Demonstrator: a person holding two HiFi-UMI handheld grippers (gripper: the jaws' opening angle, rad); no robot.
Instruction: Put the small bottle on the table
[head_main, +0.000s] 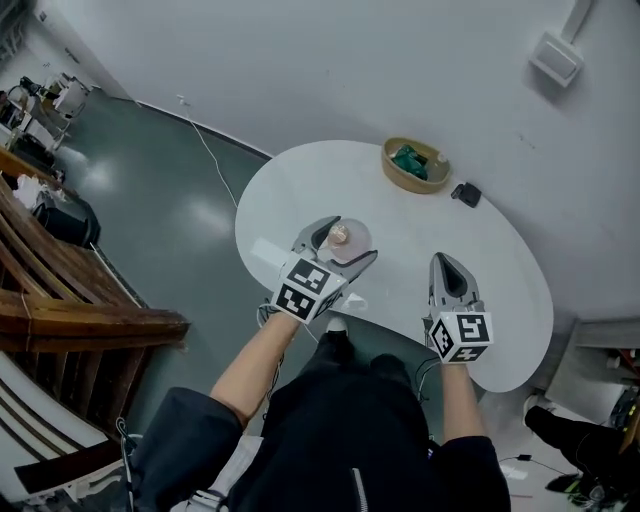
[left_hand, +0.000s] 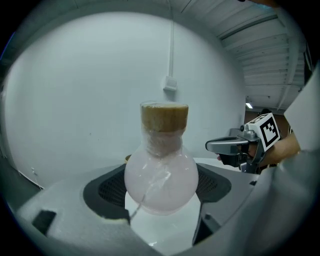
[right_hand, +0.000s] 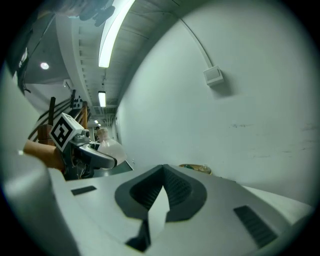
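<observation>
One round white table (head_main: 300, 190) stands against a pale wall. At its far edge sits one shallow tan bowl (head_main: 392, 172) with something green inside, and just right of it lies one small black object (head_main: 466, 194); both are well apart from the two grippers, and nothing lies on the table between them and the grippers.

The left gripper (head_main: 347, 243) grasps the single small bottle (left_hand: 161, 172) by its round, pale belly, one jaw pressed to each side. The bottle stands upright with its cork on top, over the near left part of the table. The white top shows under its base, but I cannot tell whether they touch.

The right gripper (head_main: 446, 262) hangs over the near right edge, its jaws clenched tip to tip with nothing between them. One grey box hangs on the wall (left_hand: 170, 84) from a cable.
</observation>
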